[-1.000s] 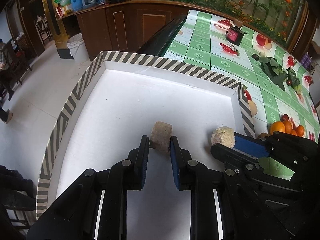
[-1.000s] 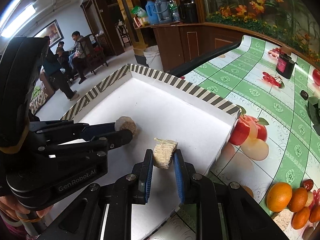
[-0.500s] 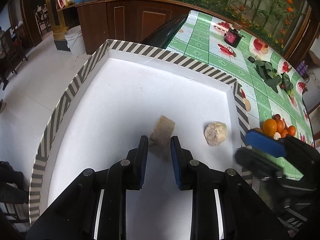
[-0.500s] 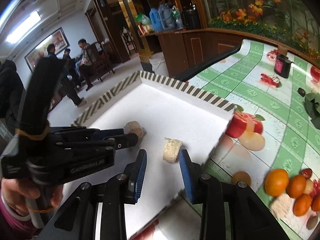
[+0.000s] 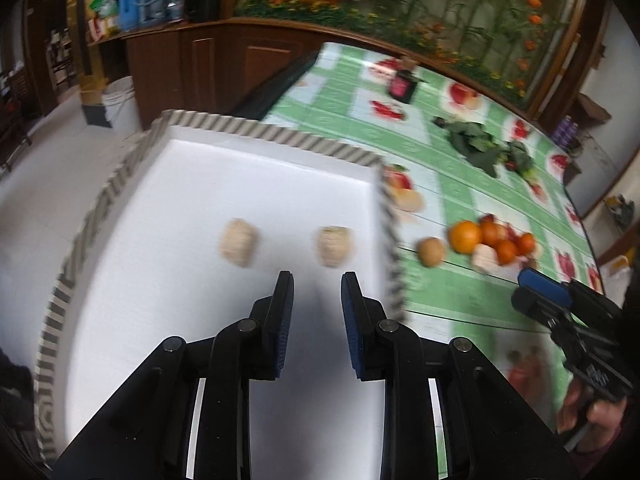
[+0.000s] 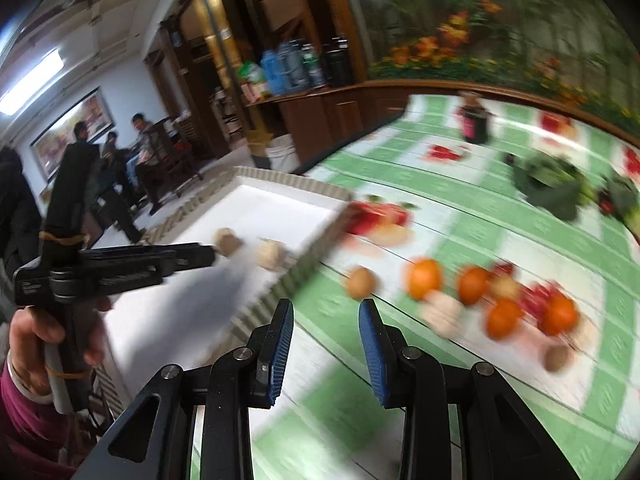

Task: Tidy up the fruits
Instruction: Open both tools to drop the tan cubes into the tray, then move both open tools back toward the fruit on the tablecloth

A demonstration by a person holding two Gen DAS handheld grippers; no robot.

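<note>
Fingers [image 5: 278, 312] of the left gripper [image 5: 318, 280] stand close together with nothing between them, hovering over the near part of the white shallow tray with a grey-striped rim [image 5: 280, 136]. Two pale beige rough lumps lie on the tray floor just ahead of the tips, one to the left [image 5: 239, 248] and one to the right [image 5: 335, 246], apart from each other. The right gripper [image 6: 326, 306] has just been opening its jaws; its blue-padded fingers [image 6: 370, 344] now stand apart and empty above the table covered in a green-and-white checked cloth with fruit prints [image 5: 440, 292], beside the tray's right rim. Beyond them on the cloth sits a blurred heap of round orange fruits [image 6: 424, 278] with red pieces among them, and a brown round fruit [image 6: 360, 282] lies between the heap and the tray.
</note>
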